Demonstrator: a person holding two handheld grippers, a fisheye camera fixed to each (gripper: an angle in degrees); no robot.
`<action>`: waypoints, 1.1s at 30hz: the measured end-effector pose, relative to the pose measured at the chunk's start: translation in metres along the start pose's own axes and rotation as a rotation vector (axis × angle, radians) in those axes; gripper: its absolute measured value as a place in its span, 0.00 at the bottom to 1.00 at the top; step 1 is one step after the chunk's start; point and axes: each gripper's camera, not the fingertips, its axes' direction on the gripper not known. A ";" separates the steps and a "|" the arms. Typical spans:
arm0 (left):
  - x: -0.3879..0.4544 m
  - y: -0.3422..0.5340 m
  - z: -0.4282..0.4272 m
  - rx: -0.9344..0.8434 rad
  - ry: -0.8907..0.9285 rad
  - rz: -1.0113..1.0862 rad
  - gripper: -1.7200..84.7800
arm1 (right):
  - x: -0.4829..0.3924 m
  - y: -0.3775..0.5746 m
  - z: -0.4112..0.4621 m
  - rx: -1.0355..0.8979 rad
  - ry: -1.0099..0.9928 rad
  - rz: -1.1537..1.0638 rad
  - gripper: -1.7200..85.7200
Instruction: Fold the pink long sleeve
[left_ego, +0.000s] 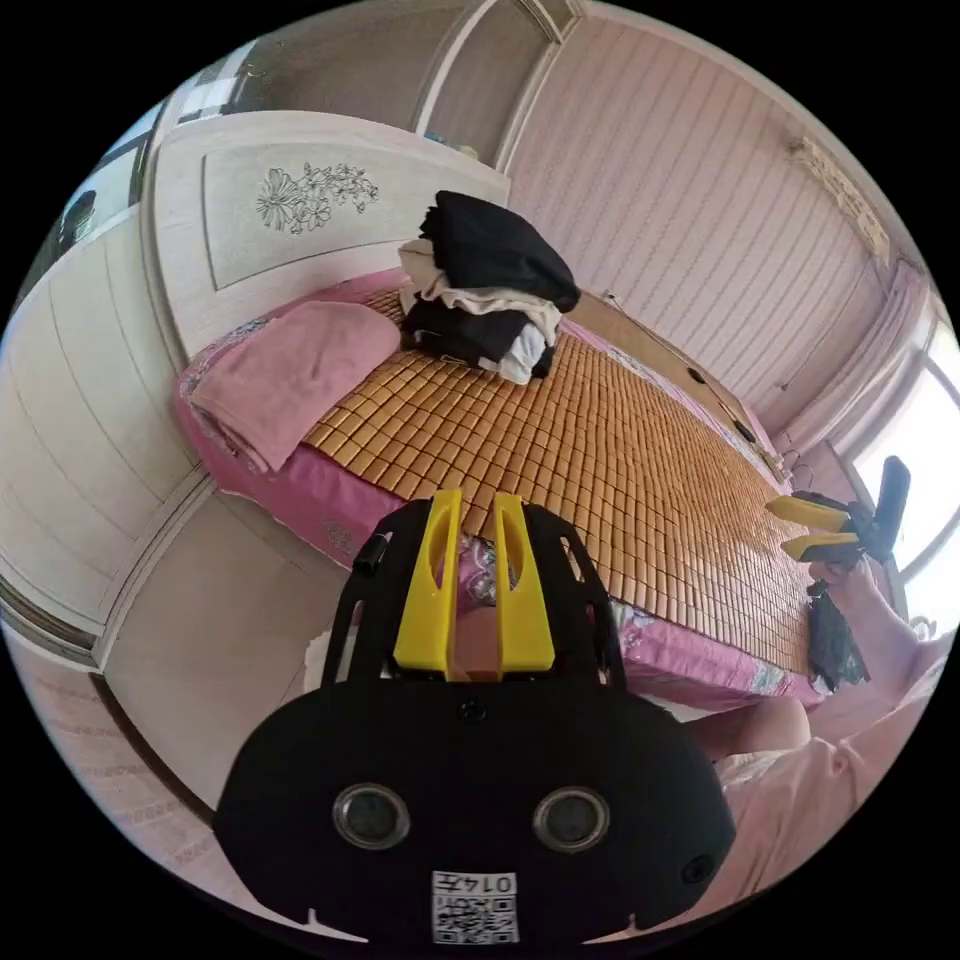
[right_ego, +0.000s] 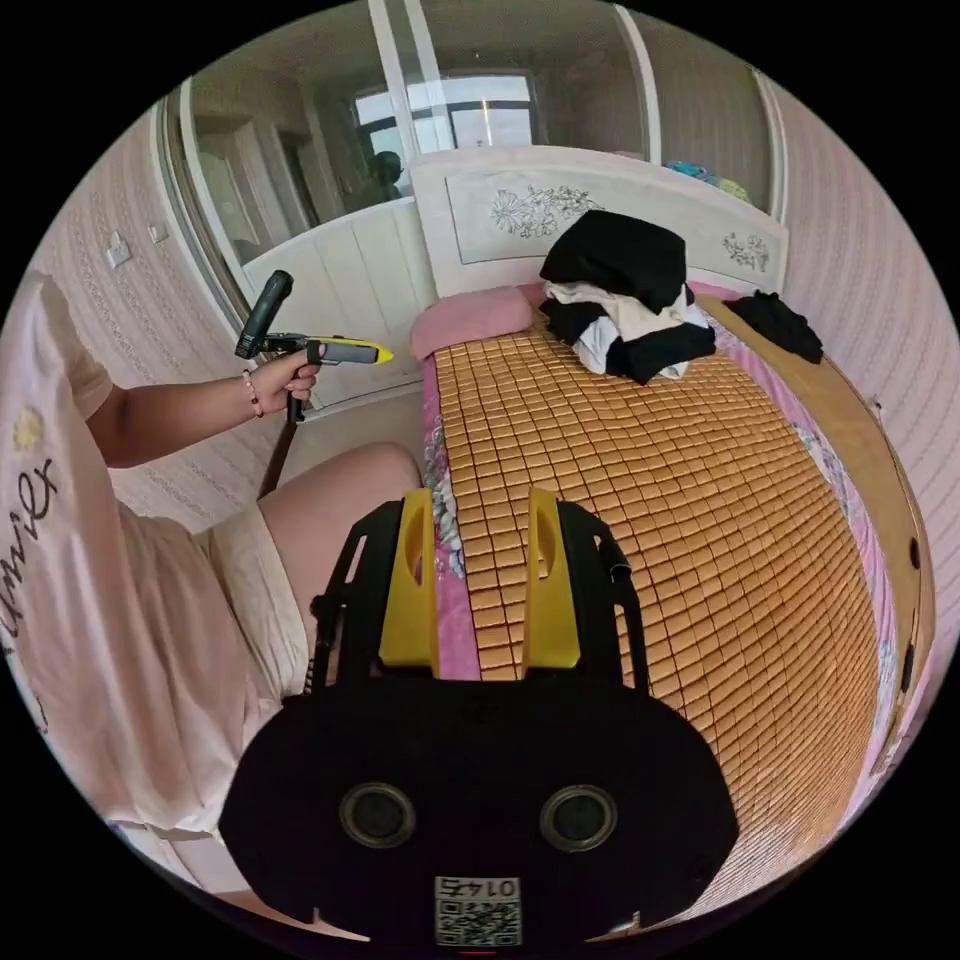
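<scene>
The left tongs (left_ego: 476, 505) have a small gap between the two yellow jaws and hold nothing. They hang in the air just off the side of the bed (left_ego: 640, 645). In the right gripper view a hand (right_ego: 285, 378) holds these same tongs up beside the bed, above a bare leg (right_ego: 335, 500).

The right tongs (right_ego: 478, 505) are loose too, jaws apart with nothing between them. They sit over the edge of the bed, where the pink sheet meets the bamboo mat (right_ego: 640, 480). In the left gripper view they show far off to the side (left_ego: 815, 530), and their jaws are apart there too.

The mat covers most of the bed. Near the white headboard (right_ego: 560, 215) sits a pile of clothes (right_ego: 625, 295) in black and cream. A pink pillow (left_ego: 295, 375) lies beside the pile. One more dark piece of cloth (right_ego: 785, 325) lies near the far edge of the bed.

I cannot tell which thing is the pink long sleeve. The person wears a pale pink shirt (right_ego: 60, 560).
</scene>
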 end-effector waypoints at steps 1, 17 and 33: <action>-0.031 0.000 0.002 0.009 -0.025 -0.053 0.08 | -0.002 -0.019 0.018 -0.014 -0.005 -0.027 0.17; -0.221 -0.068 0.097 -0.016 0.111 -0.397 0.10 | -0.028 -0.389 0.533 -0.441 0.002 -0.224 0.17; 0.026 -0.086 0.021 0.045 0.355 0.301 0.05 | 0.060 -0.200 0.387 -0.356 0.137 -0.008 0.01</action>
